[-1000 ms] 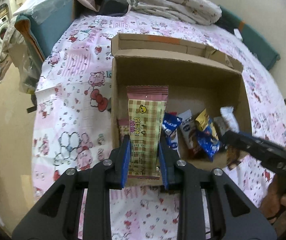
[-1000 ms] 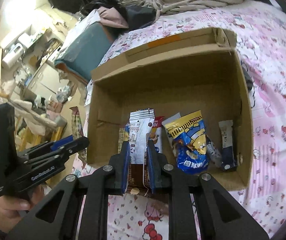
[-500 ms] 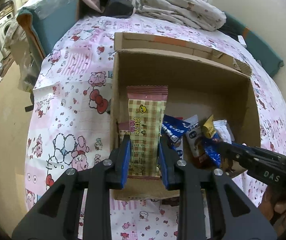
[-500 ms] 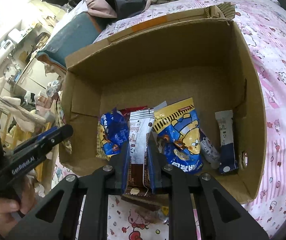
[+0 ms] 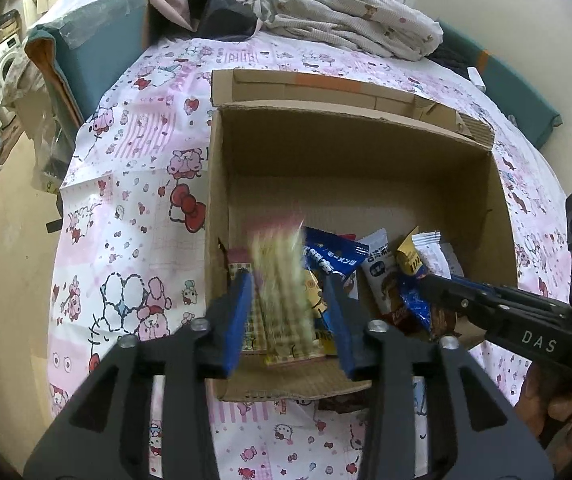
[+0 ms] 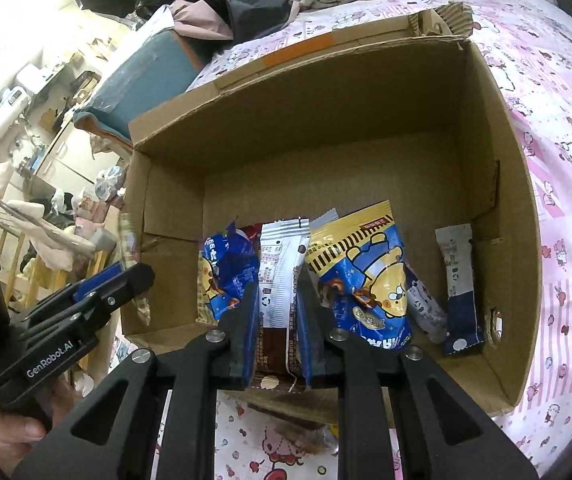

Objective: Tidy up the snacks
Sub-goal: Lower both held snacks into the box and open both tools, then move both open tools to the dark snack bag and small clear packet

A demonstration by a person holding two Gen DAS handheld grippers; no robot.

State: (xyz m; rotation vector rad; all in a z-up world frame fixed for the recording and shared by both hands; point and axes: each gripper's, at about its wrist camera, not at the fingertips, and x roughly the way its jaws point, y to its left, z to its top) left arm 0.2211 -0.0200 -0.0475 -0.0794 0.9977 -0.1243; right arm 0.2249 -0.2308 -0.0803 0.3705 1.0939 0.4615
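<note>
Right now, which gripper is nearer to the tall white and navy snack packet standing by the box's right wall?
Right. The right gripper sits mid-box, a few packets left of the white and navy packet; the left gripper is at the cardboard box's far left wall.

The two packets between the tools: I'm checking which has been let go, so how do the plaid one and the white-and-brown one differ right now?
The plaid packet is motion-blurred and loose between the opening left tool; the white-and-brown packet is sharp, pinched in the right tool. The plaid one is yellow-green checked with pink edging; the other is white above, brown below. Both stand upright over the cardboard box.
</note>
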